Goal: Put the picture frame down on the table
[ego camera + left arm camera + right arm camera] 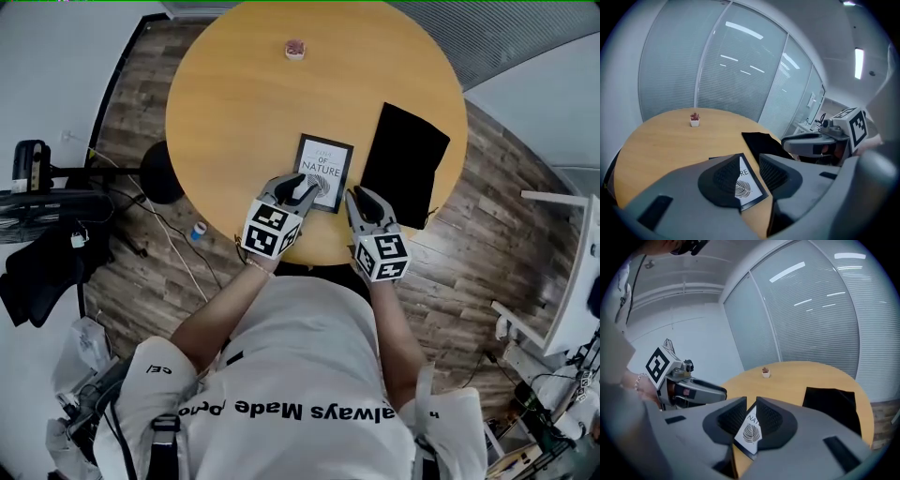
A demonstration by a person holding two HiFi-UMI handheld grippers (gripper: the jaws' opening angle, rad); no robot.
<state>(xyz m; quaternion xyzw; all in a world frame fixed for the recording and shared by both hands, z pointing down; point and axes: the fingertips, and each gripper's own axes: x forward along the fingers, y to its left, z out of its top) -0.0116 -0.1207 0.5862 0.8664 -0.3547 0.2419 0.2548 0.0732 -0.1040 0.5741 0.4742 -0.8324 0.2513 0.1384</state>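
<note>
The left gripper (304,186) hovers over the round, pale wooden table (234,103) with its jaws partly apart. Nothing is pinched between them. Through the gap, its own view shows only the flat, black-bordered picture frame with a white leaf print (325,161), which lies below and just ahead of its tips. The frame rests face up near the table's near edge, between the two grippers and slightly beyond them, so the putting down looks done. It is probably light and stiff, with a thin rim. Its front may be glazed, which would make it slick and easy to crack, so the black border on opposite sides is the safest place to grip. Because it lies flush on the wood, a jaw would have little room to slip under it. The right gripper (362,197) hangs just right of the frame, its jaws drawn close with a narrow slit between them and holding nothing. A black rectangular cloth (405,159) lies further to its right.
</note>
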